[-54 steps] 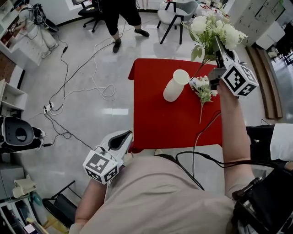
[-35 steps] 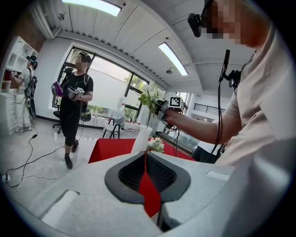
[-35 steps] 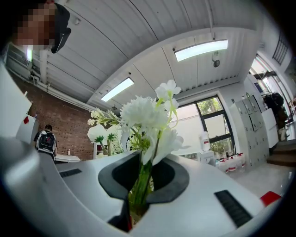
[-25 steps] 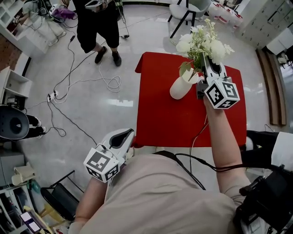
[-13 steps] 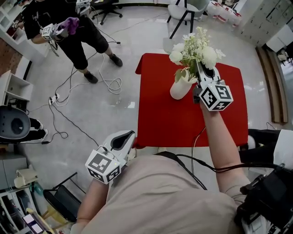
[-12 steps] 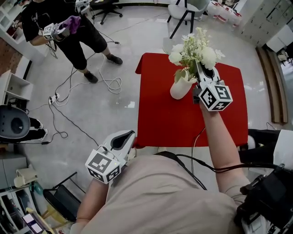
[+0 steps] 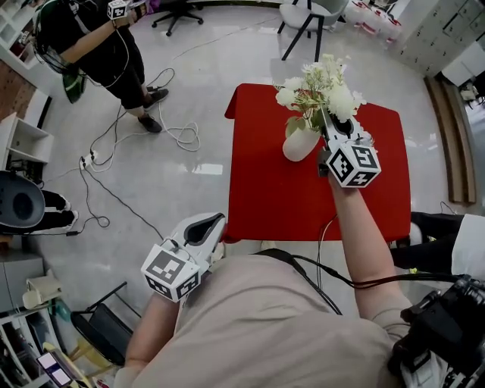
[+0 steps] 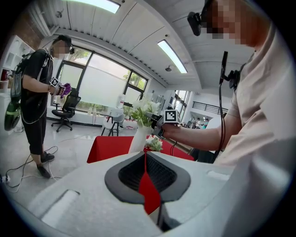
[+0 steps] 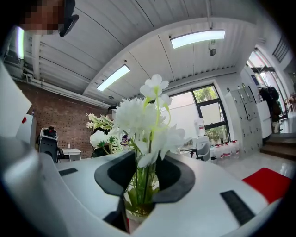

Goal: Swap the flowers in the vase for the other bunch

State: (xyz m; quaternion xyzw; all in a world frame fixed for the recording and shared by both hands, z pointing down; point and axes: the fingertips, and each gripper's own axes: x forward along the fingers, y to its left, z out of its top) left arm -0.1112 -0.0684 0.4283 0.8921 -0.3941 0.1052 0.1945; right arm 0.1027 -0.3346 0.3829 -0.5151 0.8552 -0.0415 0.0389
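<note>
A white vase [image 7: 299,145] stands on the red table [image 7: 303,204] with a bunch of white flowers [image 7: 322,87] upright in it. My right gripper [image 7: 327,117] is level at the stems, just above the vase's mouth. Its jaws have just been opening; in the right gripper view the green stems [image 9: 141,185] stand in the gap between the pads, which do not press on them. A smaller bunch [image 8: 154,144] lies on the table beside the vase [image 8: 138,140]; the head view hides it behind my right gripper. My left gripper [image 7: 208,223] hangs shut and empty off the table's near left corner.
A person [image 7: 98,45] holding grippers stands on the floor at the far left. Cables [image 7: 144,129] trail across the floor left of the table. A chair [image 7: 303,15] stands beyond the table's far edge. Shelving [image 7: 19,151] lines the left wall.
My right gripper has come down with the white bunch, and its stems have gone into the vase. The person in the background has walked to the left. My left gripper has stayed put.
</note>
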